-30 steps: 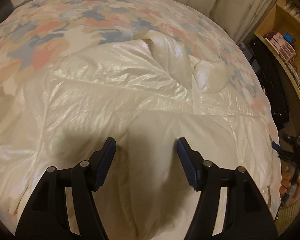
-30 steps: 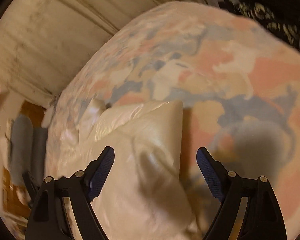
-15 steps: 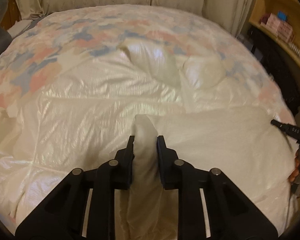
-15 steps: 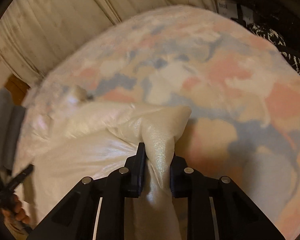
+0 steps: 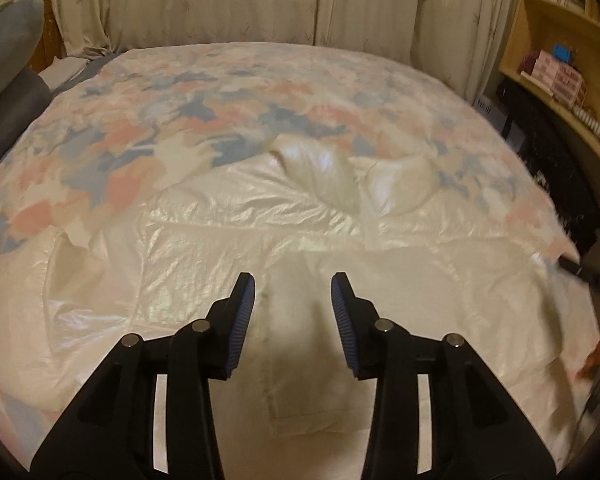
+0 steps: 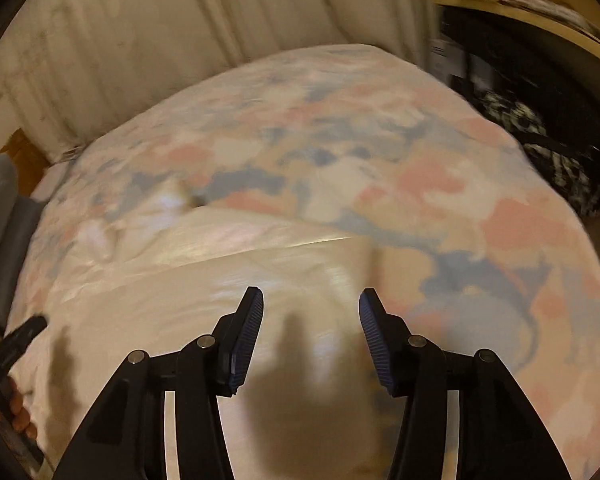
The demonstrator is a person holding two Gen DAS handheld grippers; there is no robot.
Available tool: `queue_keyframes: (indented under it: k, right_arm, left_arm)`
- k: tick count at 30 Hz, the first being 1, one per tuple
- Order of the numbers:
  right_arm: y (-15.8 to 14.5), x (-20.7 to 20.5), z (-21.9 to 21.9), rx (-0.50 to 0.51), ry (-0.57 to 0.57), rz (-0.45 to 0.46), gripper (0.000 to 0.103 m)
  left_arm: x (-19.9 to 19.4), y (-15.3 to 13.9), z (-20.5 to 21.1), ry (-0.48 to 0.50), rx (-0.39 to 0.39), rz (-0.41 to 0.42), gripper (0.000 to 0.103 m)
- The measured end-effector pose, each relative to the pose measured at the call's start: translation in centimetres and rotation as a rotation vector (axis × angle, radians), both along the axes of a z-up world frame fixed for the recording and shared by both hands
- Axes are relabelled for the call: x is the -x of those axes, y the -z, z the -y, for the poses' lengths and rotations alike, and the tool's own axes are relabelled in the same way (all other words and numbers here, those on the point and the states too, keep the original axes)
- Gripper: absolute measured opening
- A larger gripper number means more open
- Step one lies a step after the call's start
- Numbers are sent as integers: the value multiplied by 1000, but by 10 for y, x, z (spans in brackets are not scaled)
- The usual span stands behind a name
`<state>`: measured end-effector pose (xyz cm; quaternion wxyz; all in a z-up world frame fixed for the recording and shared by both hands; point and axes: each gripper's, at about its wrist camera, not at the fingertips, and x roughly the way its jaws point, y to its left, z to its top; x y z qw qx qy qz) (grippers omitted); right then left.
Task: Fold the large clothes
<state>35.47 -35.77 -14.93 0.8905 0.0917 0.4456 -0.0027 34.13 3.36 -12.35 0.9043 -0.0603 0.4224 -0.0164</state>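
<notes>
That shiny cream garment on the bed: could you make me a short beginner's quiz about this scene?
1. True or false: the shiny cream quilted garment lies on a floral pink-and-blue bedspread.
2. Behind the bed hangs: A) cream curtains, B) a mirror, C) a blackboard?
3. Is cloth pinched in the jaws of the left gripper or the right gripper?

Key: 1 true. 2 A, the cream curtains. 3 No; both pairs of jaws are opening, clear of the cloth.

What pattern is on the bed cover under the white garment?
Pink, blue and cream patches on the bed cover, clearest in the left wrist view.
</notes>
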Motion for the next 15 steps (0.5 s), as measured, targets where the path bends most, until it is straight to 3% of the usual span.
queue_keyframes:
  k: [4,10,15]
  right_arm:
    - [7,8,-65,-19,-113,-21,51]
    - [51,17,-146,35,-232,-106,51]
    - [64,30,-148,165,-239,-77,50]
  left_arm:
    - [-6,6,24,30,-9,-31,37]
    - [-13,46,63,49,-16,-117,37]
    - [-13,66,72,70,-79,-132,37]
